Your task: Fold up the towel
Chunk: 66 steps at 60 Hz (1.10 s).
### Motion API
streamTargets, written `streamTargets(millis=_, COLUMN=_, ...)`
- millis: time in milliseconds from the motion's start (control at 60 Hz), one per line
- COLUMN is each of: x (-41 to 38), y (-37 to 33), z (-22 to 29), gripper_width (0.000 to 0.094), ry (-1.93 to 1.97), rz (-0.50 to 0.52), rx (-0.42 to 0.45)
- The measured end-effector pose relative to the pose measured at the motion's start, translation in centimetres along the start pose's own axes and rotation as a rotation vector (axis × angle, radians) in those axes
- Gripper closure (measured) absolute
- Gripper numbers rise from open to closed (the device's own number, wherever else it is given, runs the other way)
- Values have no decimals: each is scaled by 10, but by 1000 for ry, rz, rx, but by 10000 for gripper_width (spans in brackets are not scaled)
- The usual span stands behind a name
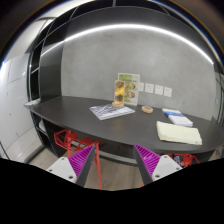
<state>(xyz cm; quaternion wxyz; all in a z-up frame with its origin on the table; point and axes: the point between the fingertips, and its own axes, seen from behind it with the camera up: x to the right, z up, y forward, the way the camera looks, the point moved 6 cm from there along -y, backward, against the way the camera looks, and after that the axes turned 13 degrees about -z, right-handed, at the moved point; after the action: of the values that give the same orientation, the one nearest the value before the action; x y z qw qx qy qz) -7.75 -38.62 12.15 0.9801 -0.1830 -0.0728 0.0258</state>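
Note:
A cream towel (177, 133) lies folded flat on the dark oval table (100, 122), near its right end. My gripper (115, 150) is well short of the table and below its top, to the left of the towel. The two fingers with purple pads (83, 160) stand wide apart. Nothing is between them; only floor and the table's underside show in the gap.
On the table are an open booklet (111, 111), a yellow-orange object (119, 98) before an upright card (127, 84), a small bowl (147, 109) and stacked boxes (177, 120). Red frames (70, 140) stand under the table. A dark shelf unit (45, 70) is at the left.

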Motion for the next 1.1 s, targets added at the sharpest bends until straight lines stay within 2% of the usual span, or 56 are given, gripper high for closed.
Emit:
streamTargets(millis=233, x=84, y=69, z=3, gripper_width=143, ry=20, rz=-128, rx=-31)
streamTargets(millis=350, x=139, y=137, z=2, gripper_width=149, ry=3, rz=-209, rx=-12)
streamTargets(millis=450, x=182, y=206, z=-5, gripper_width=174, ry=-34, rz=-273, rx=-33)
streamTargets(millis=567, x=212, y=269, z=-5, gripper_width=225, ry=-59, rz=-295, rx=-51)
streamTargets(millis=633, x=218, y=291, z=-9, gripper_width=310, ry=-68, rz=-271, rx=-66)
streamTargets(millis=667, x=219, y=298, z=-14, gripper_width=428, ry=-76, rz=-255, rx=-78)
streamTargets(millis=683, x=219, y=302, z=-16, gripper_width=428, ry=-79, rz=-244, rx=-84)
streamTargets(millis=717, x=217, y=306, z=-16, gripper_width=553, ry=-74, rz=-215, rx=-68)
streamTargets(millis=750, x=218, y=308, z=-17, gripper_width=618, ry=-67, rz=-199, rx=-59)
streamTargets(millis=767, x=219, y=309, z=-18, gripper_width=694, ry=-65, rz=-197, rx=-56)
streamTargets(millis=783, x=220, y=309, z=-18, gripper_width=732, ry=-65, rz=-196, rx=-51)
streamTargets(millis=800, x=222, y=310, z=-19, gripper_width=726, ry=-68, rz=-196, rx=-47)
streamTargets(millis=817, x=223, y=310, z=-20, gripper_width=808, ry=-72, rz=-198, rx=-42)
streamTargets(millis=833, x=224, y=310, z=-20, gripper_width=831, ry=-75, rz=-198, rx=-34)
streamTargets(millis=900, x=224, y=311, z=-21, gripper_width=893, ry=-79, rz=-186, rx=1)
streamTargets(millis=967, x=223, y=310, z=-20, gripper_width=918, ry=-71, rz=-177, rx=22)
streamTargets(millis=1100, x=229, y=302, z=-9, gripper_width=926, ry=-15, rz=-119, rx=20)
